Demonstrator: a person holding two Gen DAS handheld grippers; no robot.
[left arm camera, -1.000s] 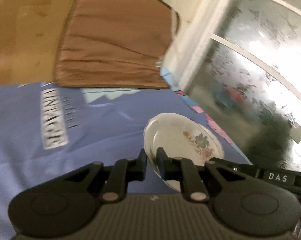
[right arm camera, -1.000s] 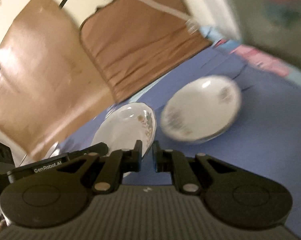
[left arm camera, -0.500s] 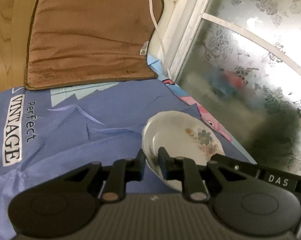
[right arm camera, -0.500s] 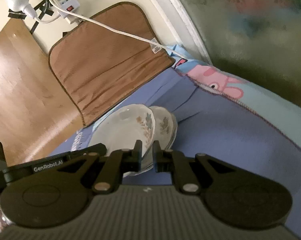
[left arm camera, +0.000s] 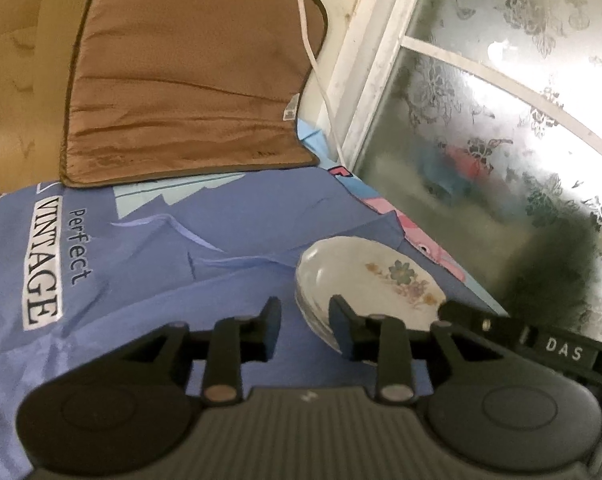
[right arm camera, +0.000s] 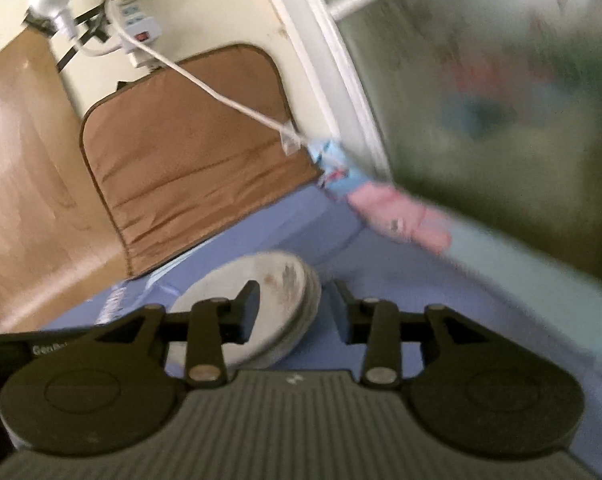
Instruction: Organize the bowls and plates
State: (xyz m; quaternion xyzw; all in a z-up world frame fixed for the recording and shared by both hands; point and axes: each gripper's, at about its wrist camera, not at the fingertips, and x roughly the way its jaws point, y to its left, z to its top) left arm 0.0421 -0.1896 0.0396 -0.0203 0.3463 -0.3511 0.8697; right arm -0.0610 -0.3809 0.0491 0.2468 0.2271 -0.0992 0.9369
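A white floral plate point(left arm camera: 375, 280) lies on top of another plate on the blue cloth point(left arm camera: 141, 264). My left gripper point(left arm camera: 304, 330) is open, its jaws standing either side of the plate's near rim without gripping it. In the right wrist view the same stack of plates point(right arm camera: 269, 304) sits just ahead, blurred. My right gripper point(right arm camera: 293, 311) is open, its jaws either side of the stack's right edge. The other gripper's black body point(left arm camera: 541, 344) shows at the right of the left wrist view.
A brown padded mat point(left arm camera: 189, 92) leans against the wall behind the cloth. A white cable point(right arm camera: 221, 96) runs from a power strip point(right arm camera: 135, 20) down to the mat. A frosted window point(left arm camera: 501, 120) stands close on the right. Wooden panelling point(right arm camera: 25, 168) is on the left.
Both grippers have opened and let go of the plate they held together. The plate now rests on the other plate. The right wrist view is swinging upward.
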